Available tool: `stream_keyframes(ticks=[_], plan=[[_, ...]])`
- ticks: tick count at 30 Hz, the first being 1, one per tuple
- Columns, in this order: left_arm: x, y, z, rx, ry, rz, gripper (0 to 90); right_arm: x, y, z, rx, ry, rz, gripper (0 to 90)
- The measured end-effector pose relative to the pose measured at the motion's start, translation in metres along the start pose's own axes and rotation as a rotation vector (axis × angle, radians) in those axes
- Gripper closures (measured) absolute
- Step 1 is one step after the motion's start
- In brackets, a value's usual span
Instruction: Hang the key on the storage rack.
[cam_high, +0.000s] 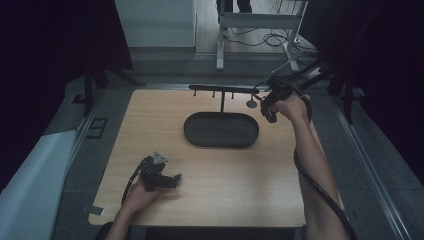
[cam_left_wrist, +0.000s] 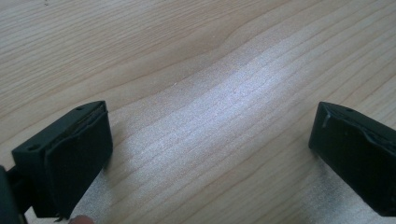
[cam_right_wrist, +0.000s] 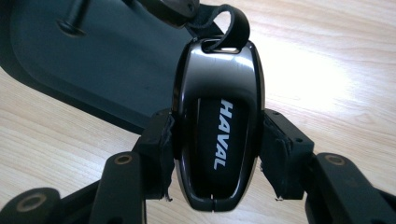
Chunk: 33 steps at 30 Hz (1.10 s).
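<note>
Key fob (cam_right_wrist: 215, 140) marked HAVAL clamped between the right claw's (cam_right_wrist: 217, 154) jaws, strap loop (cam_right_wrist: 231, 25) above them, dark oval tray (cam_high: 221, 130) just beyond. Left claw (cam_left_wrist: 210, 154) spread wide, empty, low over bare worktop (cam_left_wrist: 210, 70).

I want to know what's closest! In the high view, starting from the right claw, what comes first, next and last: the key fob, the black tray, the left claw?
1. Key fob, clamped in the right claw.
2. Black tray, beside it at the table's middle.
3. Left claw, across the table at the near edge.

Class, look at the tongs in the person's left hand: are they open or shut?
Open. The left tongs show two jaws far apart with bare table between them.
</note>
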<state>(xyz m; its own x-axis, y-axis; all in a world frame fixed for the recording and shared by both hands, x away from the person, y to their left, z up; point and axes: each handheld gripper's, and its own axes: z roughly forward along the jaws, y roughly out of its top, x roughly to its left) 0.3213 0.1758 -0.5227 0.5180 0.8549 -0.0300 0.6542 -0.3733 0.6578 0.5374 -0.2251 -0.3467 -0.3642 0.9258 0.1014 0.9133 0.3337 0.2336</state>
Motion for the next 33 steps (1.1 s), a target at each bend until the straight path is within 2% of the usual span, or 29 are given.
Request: stream_keyframes(ticks=[11,14,17,20,26,33], plan=[[0.000,0.000,0.000,-0.001,0.001,0.000,0.0,0.010,-0.002,0.033,-0.039,0.033,-0.019,47.6],[0.000,0.000,0.000,-0.001,0.000,0.000,0.0,0.010,-0.003,0.036,-0.058,0.064,-0.030,41.2],[0.000,0.000,0.000,-0.003,0.000,0.000,0.0,0.010,-0.005,0.031,-0.080,0.091,-0.044,33.2],[0.000,0.000,0.000,-0.003,-0.001,-0.001,0.0,0.012,-0.009,0.024,-0.094,0.092,-0.074,29.0],[0.000,0.000,0.000,-0.003,-0.001,-0.002,0.0,0.013,-0.023,0.012,-0.117,0.109,-0.114,23.0],[0.000,0.000,0.000,-0.001,0.001,0.000,0.0,0.013,-0.046,0.004,-0.133,0.095,-0.177,18.4]])
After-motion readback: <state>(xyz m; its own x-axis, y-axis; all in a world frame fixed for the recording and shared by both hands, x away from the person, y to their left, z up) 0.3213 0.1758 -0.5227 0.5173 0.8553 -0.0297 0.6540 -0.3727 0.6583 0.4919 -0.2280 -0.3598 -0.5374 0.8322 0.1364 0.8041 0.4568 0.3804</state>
